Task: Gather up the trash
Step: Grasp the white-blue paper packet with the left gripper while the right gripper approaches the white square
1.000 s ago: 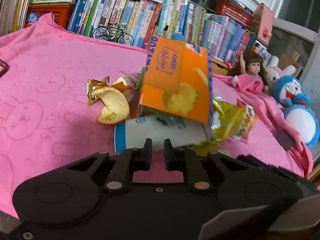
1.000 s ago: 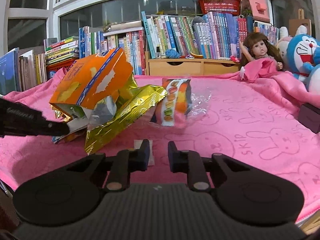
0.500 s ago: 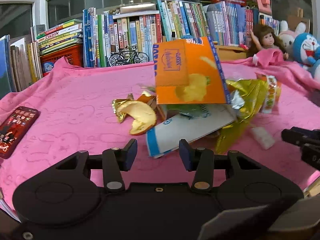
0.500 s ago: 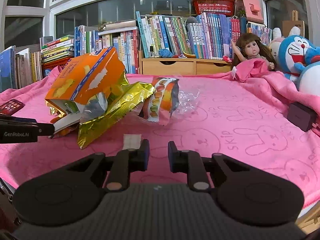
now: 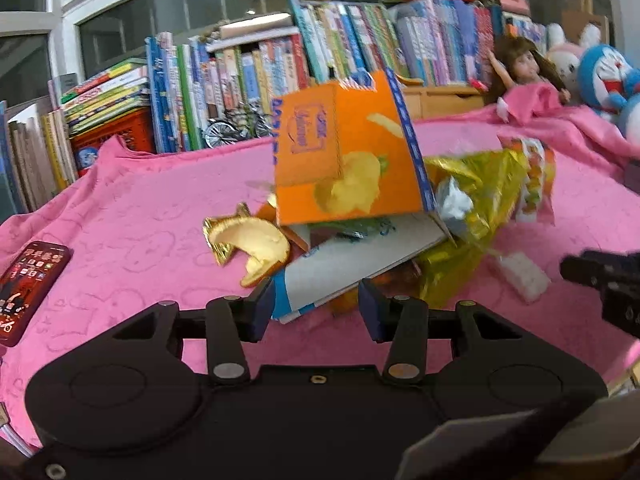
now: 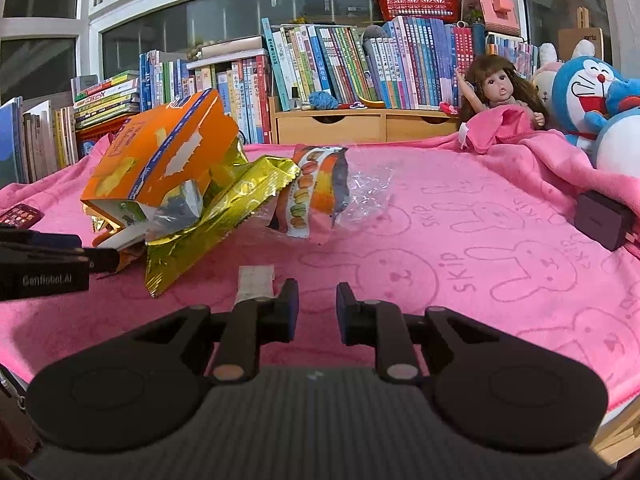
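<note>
A pile of trash lies on the pink blanket (image 6: pixel 460 216). It holds a torn orange snack box (image 5: pixel 344 156) (image 6: pixel 160 160), a gold foil wrapper (image 5: pixel 480 200) (image 6: pixel 224 216), a macaron packet (image 6: pixel 308 192), clear film (image 6: pixel 368 192) and a piece of fruit peel (image 5: pixel 256 244). A small white wrapper (image 6: pixel 256 278) (image 5: pixel 520 272) lies apart, just ahead-left of my right gripper (image 6: pixel 317 300). Its jaws are opening with nothing between them. My left gripper (image 5: pixel 316 306) is open, and the box's white-and-blue bottom flap (image 5: pixel 340 272) pokes in between its fingers.
A phone (image 5: pixel 28 284) lies at the blanket's left edge. A black adapter (image 6: pixel 604 220) sits at the right. A doll (image 6: pixel 496 88) and a blue plush (image 6: pixel 588 92) stand at the back right, with rows of books (image 6: pixel 320 64) behind. The right gripper's tip (image 5: pixel 600 276) shows in the left view.
My left gripper went from shut to open and rolled toward level, and the box flap now sits between its fingers. The right gripper's jaws widened slightly; it stayed put.
</note>
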Tool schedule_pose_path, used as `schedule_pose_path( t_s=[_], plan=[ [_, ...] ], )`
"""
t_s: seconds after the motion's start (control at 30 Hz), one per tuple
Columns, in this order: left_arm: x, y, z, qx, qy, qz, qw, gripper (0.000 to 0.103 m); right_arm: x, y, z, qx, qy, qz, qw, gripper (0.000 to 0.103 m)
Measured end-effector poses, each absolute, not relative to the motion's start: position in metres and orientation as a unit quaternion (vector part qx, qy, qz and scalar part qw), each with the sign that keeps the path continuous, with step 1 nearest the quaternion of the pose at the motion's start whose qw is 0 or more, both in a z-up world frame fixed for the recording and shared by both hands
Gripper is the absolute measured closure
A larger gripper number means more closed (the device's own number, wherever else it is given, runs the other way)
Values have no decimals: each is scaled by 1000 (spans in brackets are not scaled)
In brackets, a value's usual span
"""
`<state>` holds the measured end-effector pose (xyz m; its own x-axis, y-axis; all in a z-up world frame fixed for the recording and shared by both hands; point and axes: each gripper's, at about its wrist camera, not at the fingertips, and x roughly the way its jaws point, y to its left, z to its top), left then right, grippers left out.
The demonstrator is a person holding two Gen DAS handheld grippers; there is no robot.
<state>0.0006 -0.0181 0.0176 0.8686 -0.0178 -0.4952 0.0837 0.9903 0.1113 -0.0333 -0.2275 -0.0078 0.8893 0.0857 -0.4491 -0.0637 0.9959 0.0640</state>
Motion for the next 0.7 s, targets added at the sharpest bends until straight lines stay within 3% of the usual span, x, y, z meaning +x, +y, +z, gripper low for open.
schedule_pose_path(
  t_s=[0.6, 0.7],
  plan=[
    [36, -41, 3, 144, 209, -31, 967, 61, -25, -228, -11, 30, 237, 39, 970, 73],
    [45, -36, 0, 127, 235, -26, 963, 83, -25, -227, -10, 32, 236, 39, 970, 76]
  ],
)
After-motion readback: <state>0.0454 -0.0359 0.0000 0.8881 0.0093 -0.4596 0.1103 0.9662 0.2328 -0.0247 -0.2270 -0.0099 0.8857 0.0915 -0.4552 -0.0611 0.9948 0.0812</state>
